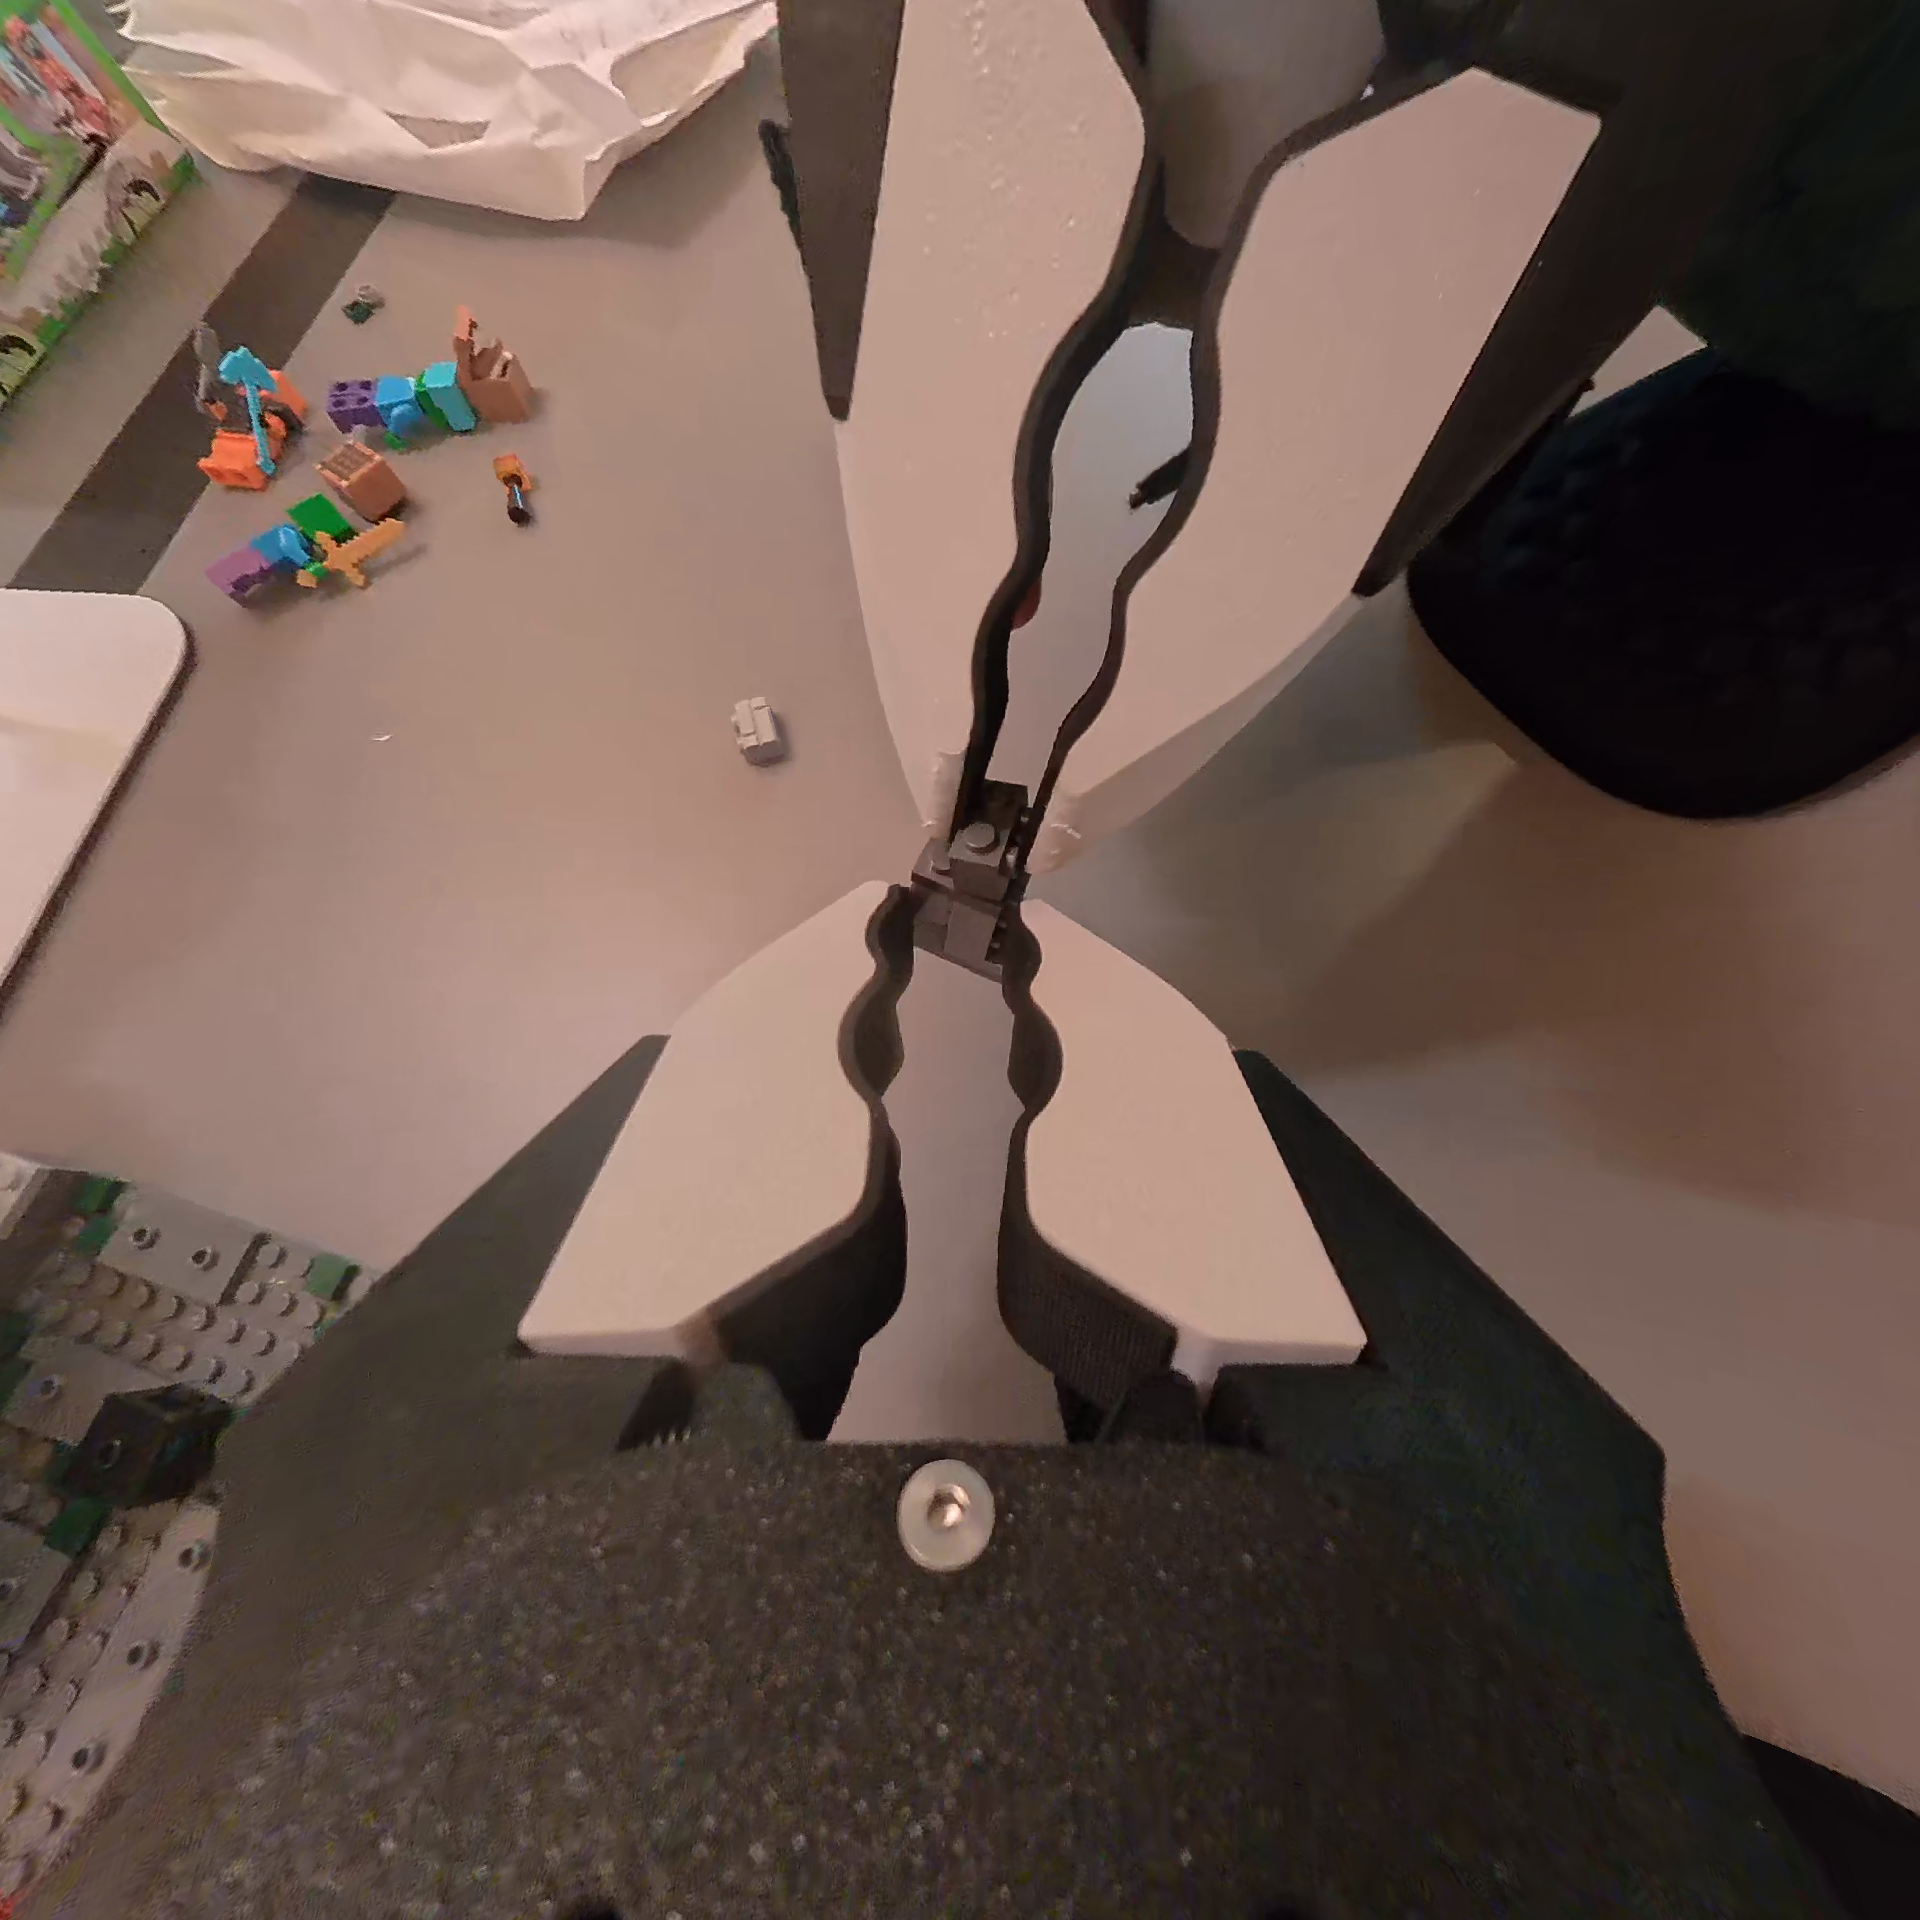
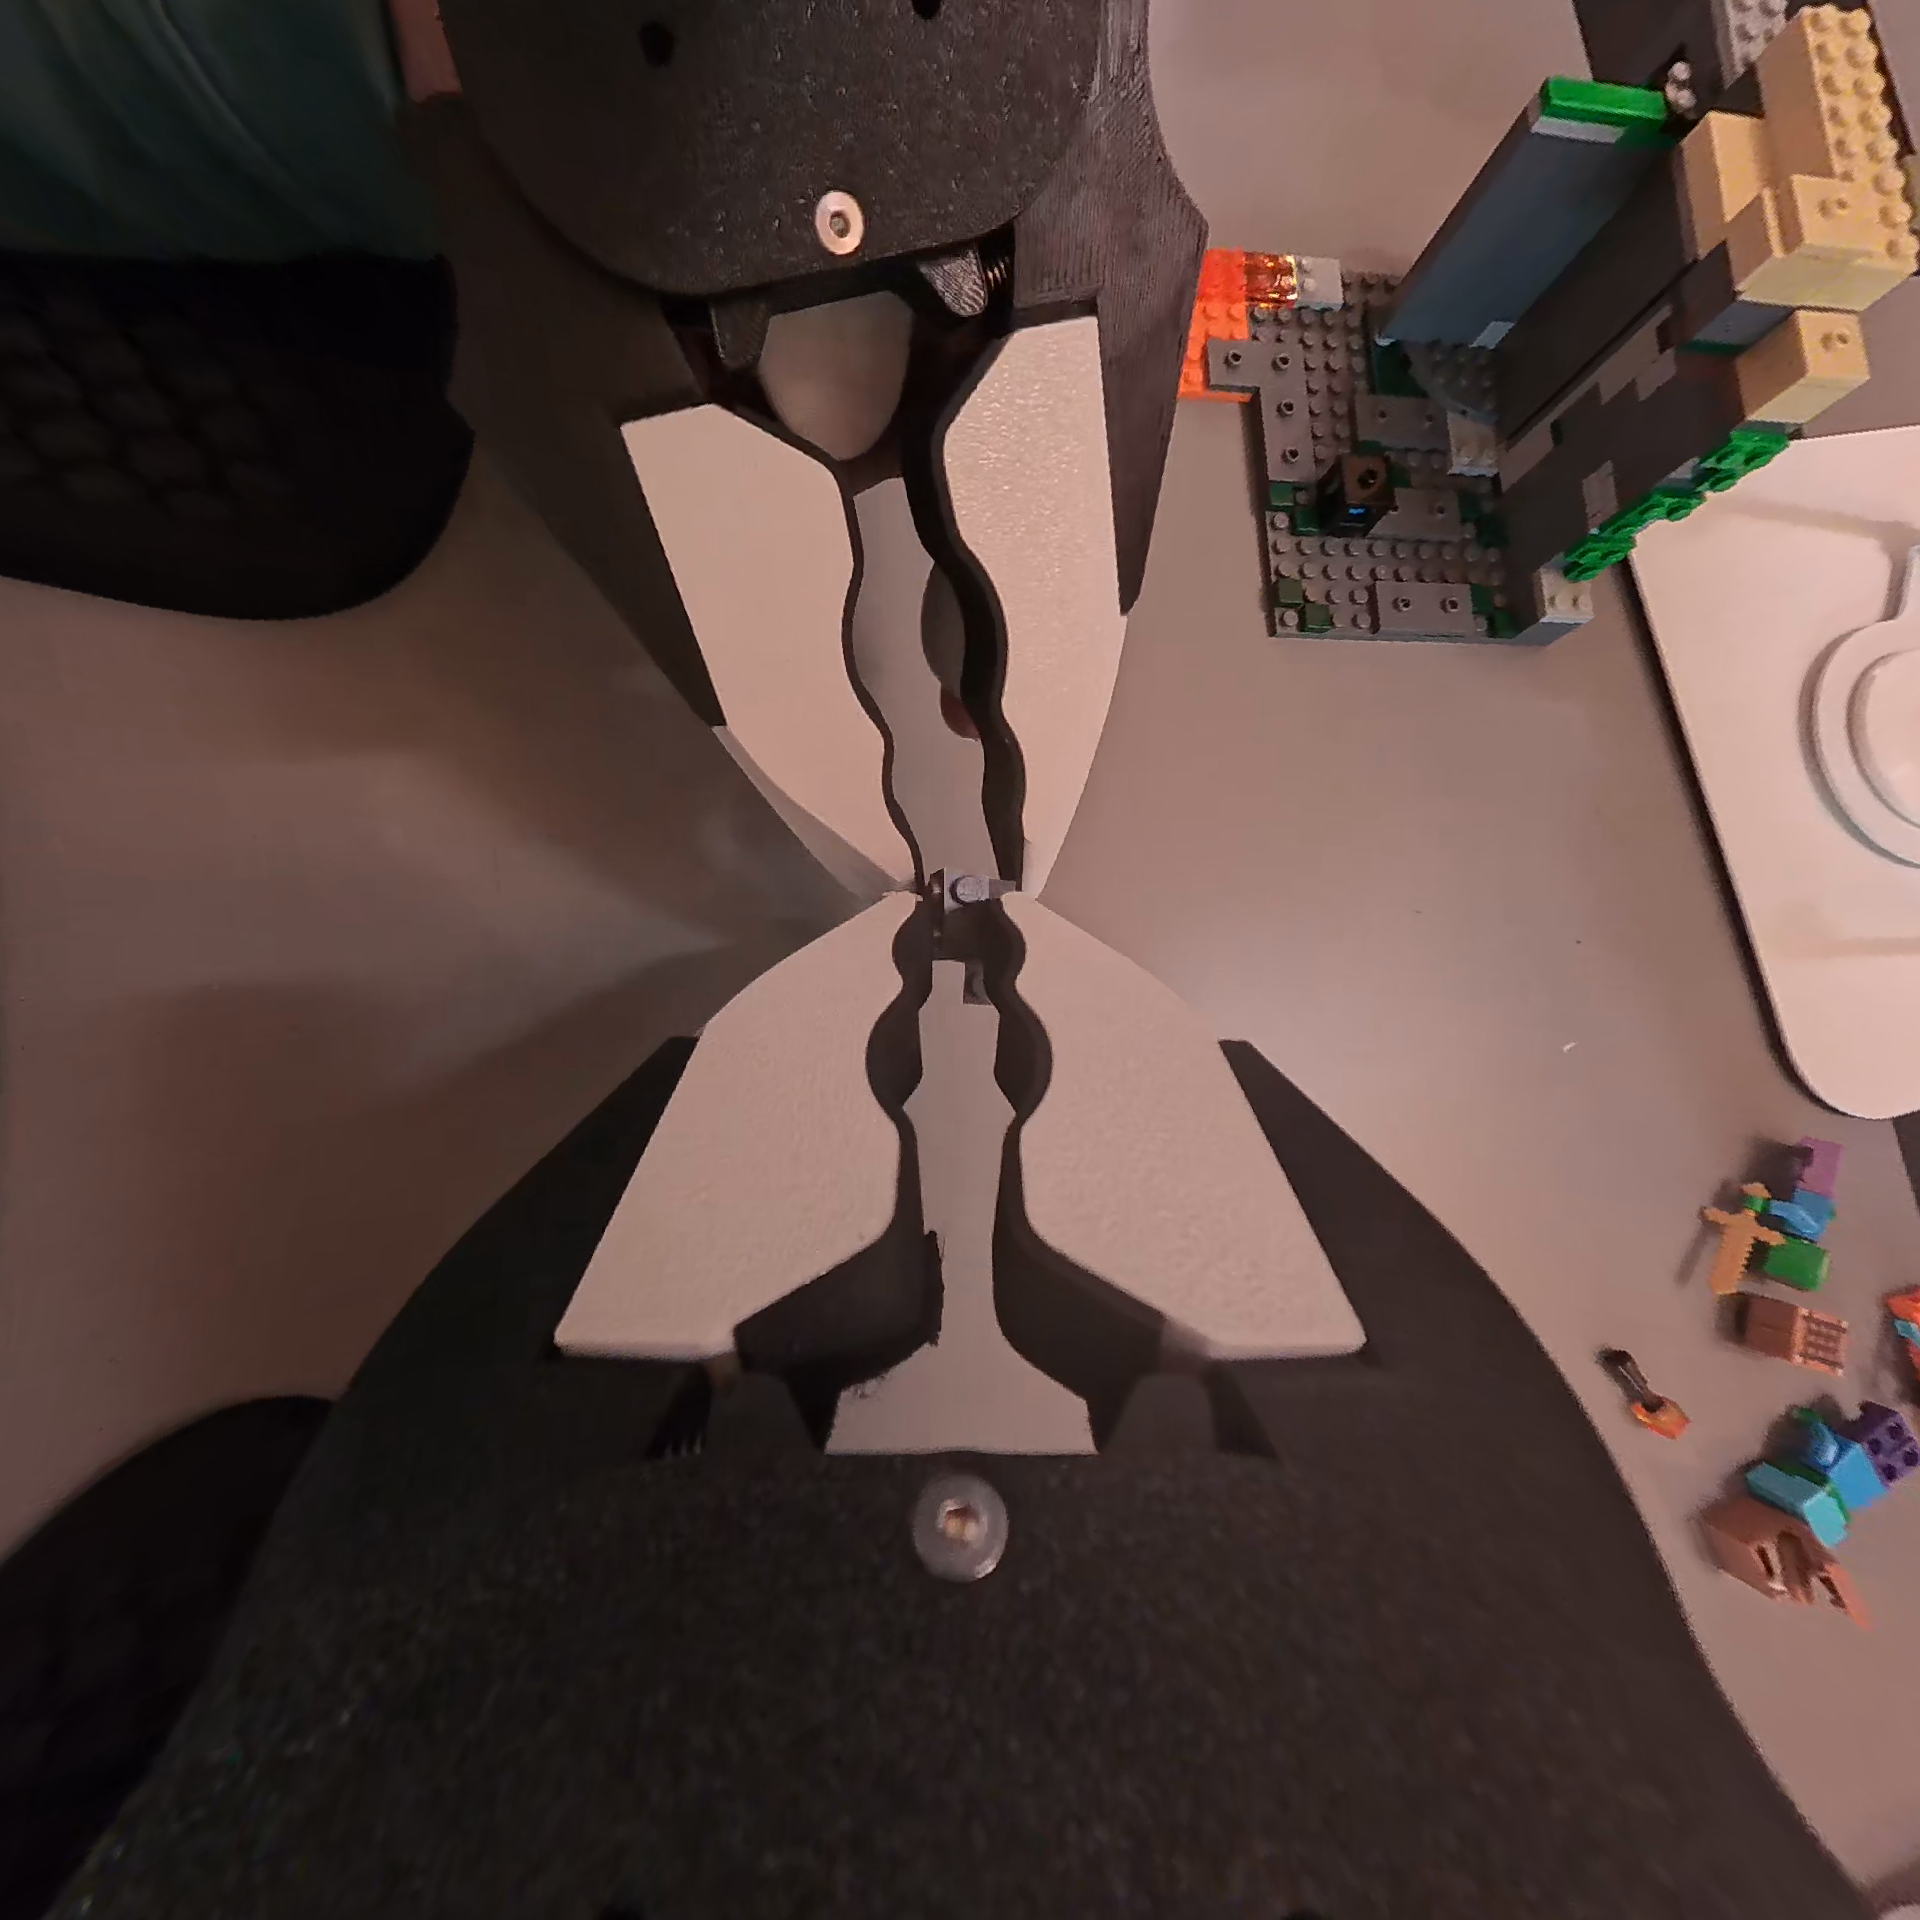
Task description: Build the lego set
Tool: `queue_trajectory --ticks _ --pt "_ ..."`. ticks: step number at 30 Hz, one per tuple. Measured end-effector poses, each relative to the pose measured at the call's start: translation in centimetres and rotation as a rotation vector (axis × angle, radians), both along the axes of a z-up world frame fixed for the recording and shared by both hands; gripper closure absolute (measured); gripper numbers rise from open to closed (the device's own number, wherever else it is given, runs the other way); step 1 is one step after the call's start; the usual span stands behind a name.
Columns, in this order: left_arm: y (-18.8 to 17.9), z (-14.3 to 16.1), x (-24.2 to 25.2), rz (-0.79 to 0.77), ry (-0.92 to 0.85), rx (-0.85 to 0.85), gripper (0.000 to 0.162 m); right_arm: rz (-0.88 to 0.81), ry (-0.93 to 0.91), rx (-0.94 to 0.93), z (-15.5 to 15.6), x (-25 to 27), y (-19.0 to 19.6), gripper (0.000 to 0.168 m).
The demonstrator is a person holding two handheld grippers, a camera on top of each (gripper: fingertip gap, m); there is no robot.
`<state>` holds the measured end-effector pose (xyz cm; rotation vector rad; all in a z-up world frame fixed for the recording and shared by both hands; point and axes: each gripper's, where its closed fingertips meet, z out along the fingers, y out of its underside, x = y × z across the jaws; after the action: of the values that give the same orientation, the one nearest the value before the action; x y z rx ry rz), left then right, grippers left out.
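Both grippers are met tip to tip above the table (image 1: pixel 436 935), each set of jaws closed on part of one small grey brick assembly (image 1: pixel 966 904).

Left gripper (image 1: pixel 961 920): jaws pinched on the lower dark-grey part of the assembly. Right gripper (image 1: pixel 1003 821) is seen opposite, its jaws clamped on the upper part – a lighter grey stud faces the camera right between the two sets of tips.

In the right wrist view the same is shown mirrored: right gripper (image 2: pixel 961 940) jaws shut on the assembly (image 2: pixel 966 904), left gripper (image 2: pixel 961 868) coming in from the far side, tips touching the piece.

A loose light-grey brick (image 1: pixel 756 730) lies on the table left of the left jaws, well apart. Further left and beyond – a scatter of coloured minifigure parts (image 1: pixel 353 457). A white paper bag (image 1: pixel 436 94) is seen far beyond the jaws, and the set's box (image 1: pixel 62 177) at the far left.

The partly built model (image 2: pixel 1507 395), on a grey studded baseplate with a tall tan and dark tower, sits right of and beyond the right jaws. A white tray (image 2: pixel 1766 790) lies further right.
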<state>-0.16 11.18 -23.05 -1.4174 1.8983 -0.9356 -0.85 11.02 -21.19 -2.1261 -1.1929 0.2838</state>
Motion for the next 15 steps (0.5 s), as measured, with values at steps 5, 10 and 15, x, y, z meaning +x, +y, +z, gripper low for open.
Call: queue_trajectory --ticks 5,10,15 --pt "-0.07 0.14 0.10 0.005 -0.011 -0.005 0.146 -0.003 0.014 0.007 0.04 0.03 -0.08 0.159" --pt "0.06 0.17 0.08 0.020 -0.005 -0.029 0.146 -0.017 -0.009 0.025 0.05 0.20 0.03 0.159" --pt "0.68 0.27 0.11 0.068 -0.004 -0.045 0.147 -0.066 -0.052 0.076 -0.02 0.42 0.53 0.159"
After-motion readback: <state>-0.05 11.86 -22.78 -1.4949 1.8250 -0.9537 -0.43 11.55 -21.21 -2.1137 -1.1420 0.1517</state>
